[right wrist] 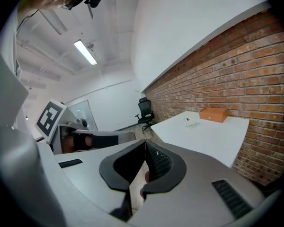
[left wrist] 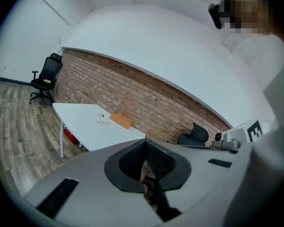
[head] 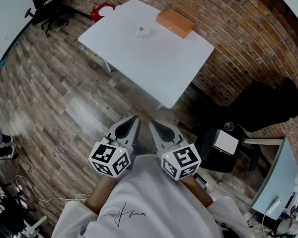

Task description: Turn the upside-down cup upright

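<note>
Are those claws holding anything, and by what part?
Nothing. The left claw and right claw are shut and empty; the clear cup sits apart on the white table.

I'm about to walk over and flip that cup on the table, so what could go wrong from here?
1. The cup is clear and faint against the white table, so a misjudged reach may knock it over.
2. The orange box lies close beside it and could get bumped.
3. The left gripper and right gripper both have their fingers shut; they must open before arriving.
</note>
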A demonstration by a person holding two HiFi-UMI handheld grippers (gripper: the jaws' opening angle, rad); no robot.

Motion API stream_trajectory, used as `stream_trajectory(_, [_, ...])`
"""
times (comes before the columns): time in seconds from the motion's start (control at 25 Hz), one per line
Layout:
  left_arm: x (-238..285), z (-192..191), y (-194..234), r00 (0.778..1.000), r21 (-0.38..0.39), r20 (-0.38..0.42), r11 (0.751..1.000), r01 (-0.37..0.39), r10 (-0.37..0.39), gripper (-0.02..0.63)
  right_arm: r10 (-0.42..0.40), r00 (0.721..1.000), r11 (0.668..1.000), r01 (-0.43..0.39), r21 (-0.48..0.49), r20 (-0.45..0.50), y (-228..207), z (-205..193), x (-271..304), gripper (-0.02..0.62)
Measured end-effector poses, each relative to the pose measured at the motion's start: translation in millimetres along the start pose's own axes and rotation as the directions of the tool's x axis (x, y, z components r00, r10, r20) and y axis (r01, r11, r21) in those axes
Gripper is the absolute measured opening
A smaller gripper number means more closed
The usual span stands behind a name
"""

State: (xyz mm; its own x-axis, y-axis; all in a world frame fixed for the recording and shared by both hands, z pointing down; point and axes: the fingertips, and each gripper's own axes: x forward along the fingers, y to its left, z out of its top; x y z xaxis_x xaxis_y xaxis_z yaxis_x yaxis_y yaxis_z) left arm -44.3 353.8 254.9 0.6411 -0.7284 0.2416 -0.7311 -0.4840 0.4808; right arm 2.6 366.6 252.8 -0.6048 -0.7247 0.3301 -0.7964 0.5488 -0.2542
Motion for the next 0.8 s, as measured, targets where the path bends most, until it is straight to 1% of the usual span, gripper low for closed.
stream_trajectory(0.24, [-1.6, 7.3, 18.0, 0.999, 0.054, -0.027, 0.998, 0.026, -0.024, 0.009, -0.026, 1.0, 1.0, 0.026, -0.002, -0.002, 16.6, 5.3, 29.1, 0.02])
stream_trajectory(0.44, [-4.7, 2.7, 25.3, 0.997, 0.051, -0.052, 0.997, 0.062, -0.06, 0.009, -0.039, 0.999, 0.999, 0.039, 0.011, -0.026, 26.0, -1.9, 45.1, 0.02])
stream_trajectory(0.8, [-6.4, -0.5, 41.0, 0.994, 0.038, -0.085, 0.997, 0.071, -0.068, 0.009, -0.046, 0.996, 0.999, 0.048, 0.022, -0.076, 32.1, -9.3, 60.3, 0.02])
